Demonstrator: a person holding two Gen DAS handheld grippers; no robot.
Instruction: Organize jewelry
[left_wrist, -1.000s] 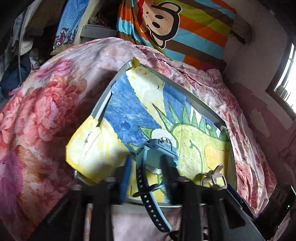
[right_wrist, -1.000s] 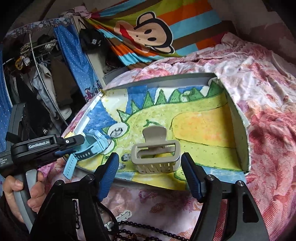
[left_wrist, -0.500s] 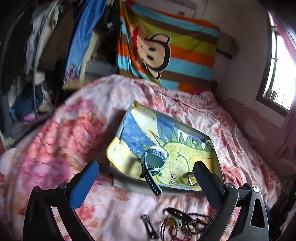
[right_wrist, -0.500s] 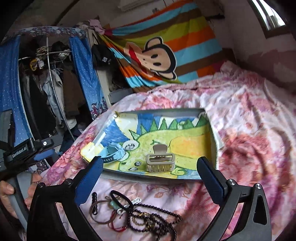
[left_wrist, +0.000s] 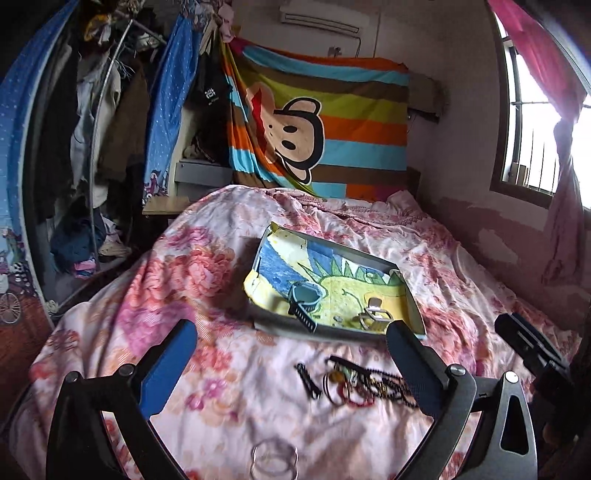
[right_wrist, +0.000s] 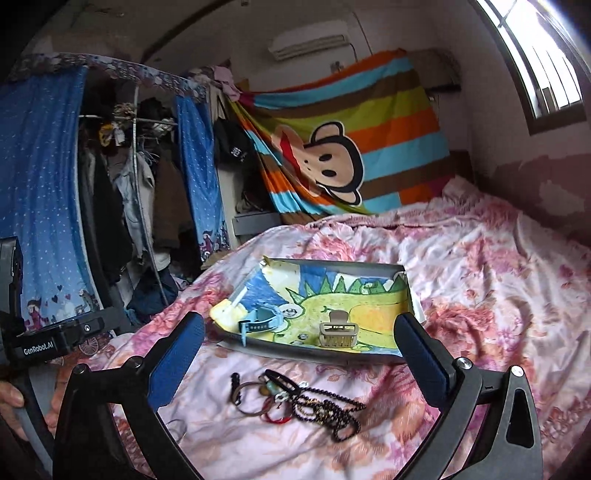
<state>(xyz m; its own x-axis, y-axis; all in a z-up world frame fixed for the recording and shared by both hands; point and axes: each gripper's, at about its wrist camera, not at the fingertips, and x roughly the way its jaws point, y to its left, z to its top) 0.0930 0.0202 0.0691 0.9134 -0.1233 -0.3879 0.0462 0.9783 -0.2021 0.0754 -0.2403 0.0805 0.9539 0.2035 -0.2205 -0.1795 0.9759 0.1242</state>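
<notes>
- Both hand-held grippers stand wide apart with nothing between their pads: our left hand-held gripper (left_wrist: 291, 363) and our right hand-held gripper (right_wrist: 299, 354) have just been opening, and each now hangs empty above the bed (right_wrist: 480, 280).
- Ahead of both, beyond the fingertips, sits the shallow tray (right_wrist: 332, 264) lined with a dinosaur drawing; the blue watch (right_wrist: 260, 321) lies at its near left corner with the strap hanging over the rim, and the beige claw clip (right_wrist: 338, 334) stands near the front edge.
- Just below and between the right one's fingers lies the loose pile (right_wrist: 295, 398): rings and hair ties, a black hair clip (left_wrist: 308, 380), and a dark bead necklace (right_wrist: 328, 408).
- Close under the left one's fingers, a clear bangle (left_wrist: 274, 459) rests alone on the quilt.
- We judge everything here light, so grip force hardly matters; tangling does.
- We expect the necklace to be limp and to drag its neighbours, so we would pinch a bunched part and lift slowly.
- We take the rings and the bangle for stiff and smooth, likely to slip; gripping across the band seems safest.
- We expect the quilt to give under pressure, so pads may sink and catch cloth along with the piece.
</notes>
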